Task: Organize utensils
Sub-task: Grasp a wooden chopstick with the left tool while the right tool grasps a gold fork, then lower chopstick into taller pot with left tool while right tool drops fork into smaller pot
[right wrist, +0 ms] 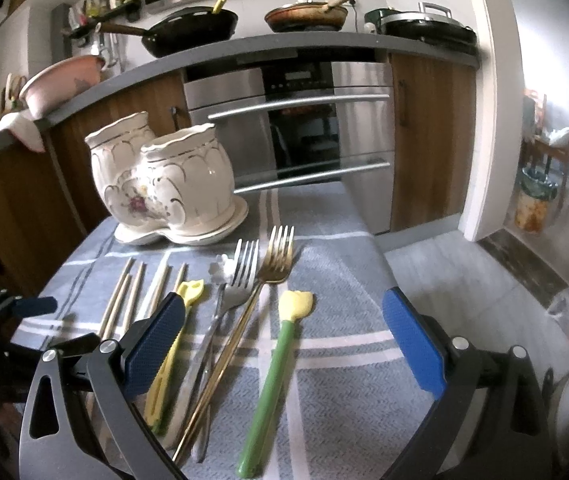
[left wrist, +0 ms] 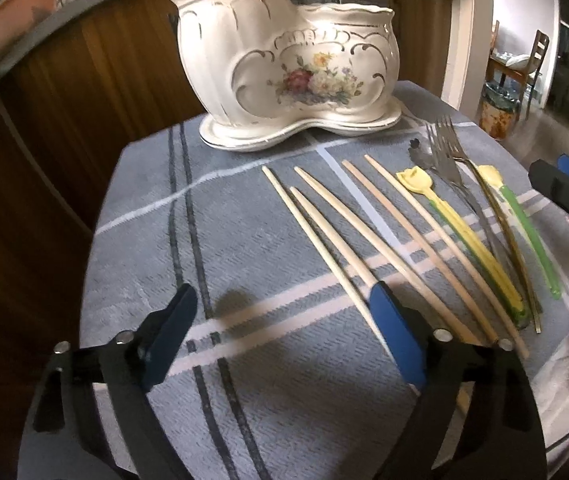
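Five chopsticks (left wrist: pixel 348 236), two forks (right wrist: pixel 260 280), two spatulas (right wrist: pixel 272 380) and one holder (left wrist: pixel 284 72) are counted. No writing is readable. Left gripper (left wrist: pixel 284 312) and right gripper (right wrist: pixel 284 344) are seen spread, nothing pinched.

A: What's the surface?

B: Small table w/ a grey-blue plaid cloth (left wrist: pixel 268 408), white + dark stripes crossing it.

A: What's on it?

B: Far side: white ceramic holder (left wrist: pixel 284 60), 2 compartments, floral print, gold trim, on its own matching base. Near of that, a row lying flat. From the left: 5 wooden chopsticks (left wrist: pixel 324 240), roughly parallel. Then a yellow-handled utensil (right wrist: pixel 166 364), a silver fork (right wrist: pixel 240 280), a gold fork (right wrist: pixel 272 260) w/ its handle crossing the silver one's, and farthest right a green-handled utensil (right wrist: pixel 270 392) w/ a yellow head.

A: Touching the holder?

B: No, all apart from it.
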`<action>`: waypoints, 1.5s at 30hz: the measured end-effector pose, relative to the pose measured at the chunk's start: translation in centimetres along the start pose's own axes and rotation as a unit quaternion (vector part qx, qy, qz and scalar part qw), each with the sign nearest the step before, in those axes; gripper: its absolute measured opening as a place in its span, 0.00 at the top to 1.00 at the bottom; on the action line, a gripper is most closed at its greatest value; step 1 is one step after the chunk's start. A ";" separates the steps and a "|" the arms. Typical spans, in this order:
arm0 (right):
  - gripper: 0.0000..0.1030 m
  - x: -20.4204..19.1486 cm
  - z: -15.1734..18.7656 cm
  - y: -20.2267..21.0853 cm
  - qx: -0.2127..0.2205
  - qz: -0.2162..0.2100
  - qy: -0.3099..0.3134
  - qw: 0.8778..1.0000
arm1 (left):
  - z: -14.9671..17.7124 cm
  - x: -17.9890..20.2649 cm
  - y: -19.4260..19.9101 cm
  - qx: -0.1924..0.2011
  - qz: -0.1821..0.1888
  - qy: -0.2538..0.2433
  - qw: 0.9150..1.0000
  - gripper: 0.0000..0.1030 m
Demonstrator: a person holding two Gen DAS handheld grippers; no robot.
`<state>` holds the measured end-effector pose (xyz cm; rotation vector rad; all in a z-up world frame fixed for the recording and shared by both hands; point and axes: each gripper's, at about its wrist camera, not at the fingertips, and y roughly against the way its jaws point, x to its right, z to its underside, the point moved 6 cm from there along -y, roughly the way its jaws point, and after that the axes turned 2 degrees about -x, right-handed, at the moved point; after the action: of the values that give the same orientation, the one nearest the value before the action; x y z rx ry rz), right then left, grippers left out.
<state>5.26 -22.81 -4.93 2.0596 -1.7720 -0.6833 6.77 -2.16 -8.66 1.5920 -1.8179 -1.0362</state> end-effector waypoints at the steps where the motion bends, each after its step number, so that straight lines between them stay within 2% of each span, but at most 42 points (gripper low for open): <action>1: 0.05 -0.1 0.0 0.1 0.001 0.000 0.002 1.000 | -0.1 0.0 0.0 -0.006 0.005 0.004 1.000 0.27; 3: 0.05 -0.2 -0.2 0.2 0.000 0.000 0.005 1.000 | -0.1 -0.2 0.0 -0.016 0.013 0.007 1.000 0.35; 5: 0.07 -0.3 -0.4 0.5 -0.007 -0.002 0.009 1.000 | -0.3 -0.2 -0.1 -0.030 0.018 0.001 0.999 0.35; 8: 0.10 -0.6 -1.0 0.6 -0.015 -0.003 0.017 1.000 | -0.6 0.0 -0.2 -0.053 0.043 -0.010 0.998 0.46; 10: 0.22 -0.7 -1.1 0.3 -0.034 -0.003 0.020 0.999 | -0.8 -0.1 -0.2 -0.056 0.041 -0.025 0.997 0.61; 12: 0.32 -0.9 -1.0 -0.4 -0.057 -0.011 0.016 0.998 | -0.8 -0.3 -0.3 -0.055 0.029 -0.043 0.997 0.70; 14: 0.48 -1.3 -0.8 -1.1 -0.081 -0.023 0.011 0.996 | -0.7 -0.6 -0.4 -0.058 0.026 -0.047 0.997 0.70; 17: 0.57 -1.9 -0.3 -2.2 -0.116 -0.028 0.010 0.993 | -0.6 -1.6 -0.5 -0.062 0.022 -0.037 0.997 0.72; 22: 0.70 -2.5 0.5 -3.7 -0.168 -0.025 0.007 0.985 | -0.9 -2.5 -0.8 -0.073 0.047 -0.008 0.996 0.72; 29: 0.74 -2.4 0.6 -5.4 -0.209 -0.010 0.001 0.978 | -1.8 -2.9 -1.9 -0.074 0.046 -0.011 0.996 0.73; 33: 0.74 -2.5 0.2 -6.1 -0.208 0.004 0.011 0.978 | -2.4 -3.1 -2.4 -0.068 0.045 -0.012 0.997 0.73; 35: 0.79 -2.4 0.0 -6.5 -0.207 0.012 0.015 0.978 | -2.7 -3.0 -2.7 -0.066 0.044 -0.015 0.997 0.73; 36: 0.82 -2.5 0.0 -6.5 -0.207 0.011 0.014 0.978 | -2.8 -3.0 -2.7 -0.065 0.044 -0.017 0.997 0.75; 37: 0.87 -2.6 0.0 -6.5 -0.207 0.010 0.014 0.978 | -2.8 -2.9 -2.7 -0.064 0.046 -0.020 0.997 0.81; 39: 0.88 -2.6 0.1 -6.4 -0.205 0.008 0.011 0.979 | -2.6 -2.4 -2.4 -0.062 0.045 -0.029 0.997 0.95; 45: 0.93 -2.2 -0.1 -5.7 -0.189 -0.003 -0.009 0.982 | -2.3 -2.5 -2.0 -0.046 0.050 -0.039 0.997 0.96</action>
<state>9.72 -19.68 -7.65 1.8050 -1.5060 -0.9595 10.21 -0.23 -8.62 1.4109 -1.8520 -1.1333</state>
